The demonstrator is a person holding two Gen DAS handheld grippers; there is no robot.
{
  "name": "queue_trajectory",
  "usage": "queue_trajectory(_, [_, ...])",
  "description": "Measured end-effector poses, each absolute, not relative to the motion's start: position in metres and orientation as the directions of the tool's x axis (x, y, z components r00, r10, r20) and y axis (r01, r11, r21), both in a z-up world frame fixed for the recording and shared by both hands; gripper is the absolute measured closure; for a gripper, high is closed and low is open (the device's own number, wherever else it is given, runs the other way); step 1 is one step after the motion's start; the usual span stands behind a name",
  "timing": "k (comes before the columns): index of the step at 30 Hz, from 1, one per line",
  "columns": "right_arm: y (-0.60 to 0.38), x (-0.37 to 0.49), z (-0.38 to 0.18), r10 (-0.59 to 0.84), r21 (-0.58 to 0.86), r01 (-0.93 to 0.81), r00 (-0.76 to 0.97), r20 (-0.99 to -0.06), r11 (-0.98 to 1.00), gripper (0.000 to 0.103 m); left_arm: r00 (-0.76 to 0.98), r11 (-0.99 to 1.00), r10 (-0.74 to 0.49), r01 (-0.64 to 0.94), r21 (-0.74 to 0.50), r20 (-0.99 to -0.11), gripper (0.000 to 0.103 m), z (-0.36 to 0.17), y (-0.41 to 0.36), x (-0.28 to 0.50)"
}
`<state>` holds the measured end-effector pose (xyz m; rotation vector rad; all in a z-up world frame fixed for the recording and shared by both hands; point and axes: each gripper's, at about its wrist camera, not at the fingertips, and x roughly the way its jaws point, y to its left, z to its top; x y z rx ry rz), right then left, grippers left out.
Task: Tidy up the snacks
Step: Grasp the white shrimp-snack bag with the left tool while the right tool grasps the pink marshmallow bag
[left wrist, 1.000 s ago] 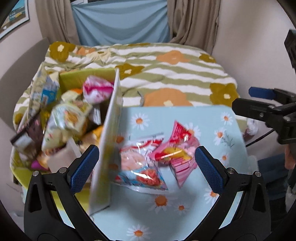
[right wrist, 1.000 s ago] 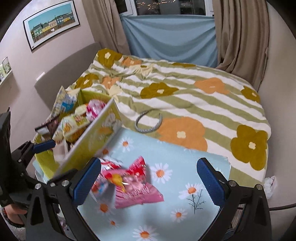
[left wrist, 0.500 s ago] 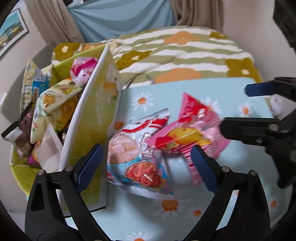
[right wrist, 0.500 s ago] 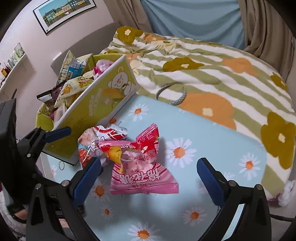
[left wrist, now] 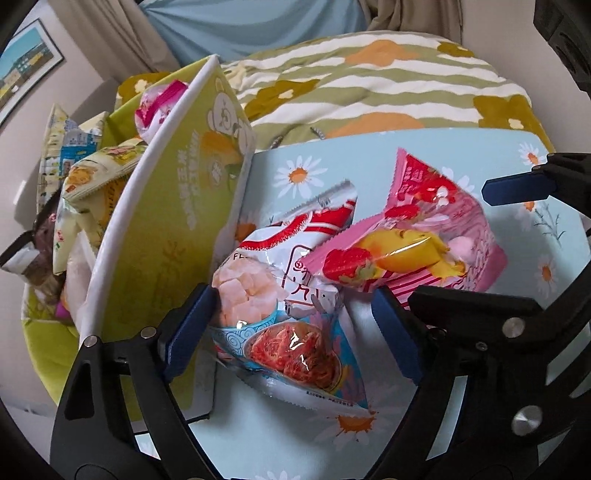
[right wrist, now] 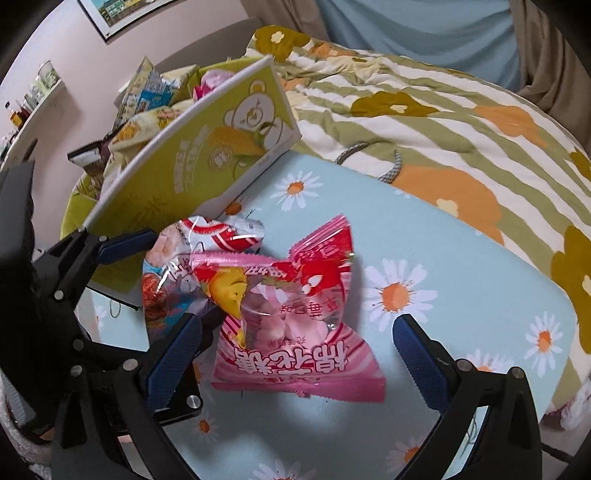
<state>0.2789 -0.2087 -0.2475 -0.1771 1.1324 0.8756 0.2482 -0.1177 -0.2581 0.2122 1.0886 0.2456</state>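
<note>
A light blue daisy-print table top (right wrist: pixel 461 258) fills the centre, a green-and-white striped bedspread with orange flowers (right wrist: pixel 424 122) lies behind it toward 1 o'clock, a framed picture (left wrist: pixel 26 66) hangs at 10 o'clock, and beige curtains (right wrist: pixel 546 55) frame a blue cloth (left wrist: pixel 258 29) at 12 o'clock.

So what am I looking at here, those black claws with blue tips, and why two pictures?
No robot: a person holds a two-finger gripper in each hand, each with a camera looking along its fingers. The left gripper has just been closing around the white bag; the pads do not clearly press it yet. The right gripper stands open around the pink bag. Both bags lie on a daisy-print table, the pink one overlapping the white, beside a green box full of snacks. Nothing is lifted.
</note>
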Motion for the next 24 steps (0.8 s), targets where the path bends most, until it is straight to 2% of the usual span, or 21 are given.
queue_trajectory(5, [-0.202, 0.284, -0.262, 0.507, 0.297, -0.69, 0.119, -0.853, 0.66, 0.0, 0.432, 0.945, 0.319, -0.079, 0.316, -0.844, 0.018, -0.262, -0.119, 0.246])
queue_trajectory(7, [-0.2, 0.285, -0.267, 0.5, 0.292, -0.695, 0.112, -0.859, 0.657, 0.01, 0.43, 0.943, 0.324, -0.076, 0.324, -0.842, 0.018, -0.263, -0.118, 0.246])
queue_trajectory(8, [-0.199, 0.285, -0.268, 0.509, 0.306, -0.696, 0.099, -0.855, 0.65, 0.022, 0.428, 0.942, 0.327, -0.076, 0.327, -0.843, 0.018, -0.263, -0.118, 0.247])
queue_trajectory(9, [-0.199, 0.285, -0.269, 0.507, 0.309, -0.694, 0.095, -0.856, 0.651, 0.029, 0.426, 0.942, 0.328, -0.077, 0.327, -0.843, 0.019, -0.263, -0.118, 0.247])
queue_trajectory(12, [-0.204, 0.284, -0.265, 0.516, 0.313, -0.692, 0.1, -0.851, 0.651, 0.039, 0.422, 0.942, 0.33, -0.088, 0.324, -0.845, 0.023, -0.26, -0.116, 0.245])
queue_trajectory(15, [-0.214, 0.285, -0.261, 0.497, 0.286, -0.677, 0.136, -0.857, 0.678, 0.042, 0.42, 0.94, 0.335, -0.093, 0.327, -0.843, 0.023, -0.257, -0.115, 0.243])
queue_trajectory(24, [-0.251, 0.291, -0.253, 0.487, 0.298, -0.596, 0.182, -0.854, 0.746, 0.043, 0.401, 0.917, 0.391, -0.09, 0.388, -0.828, 0.023, -0.257, -0.12, 0.255])
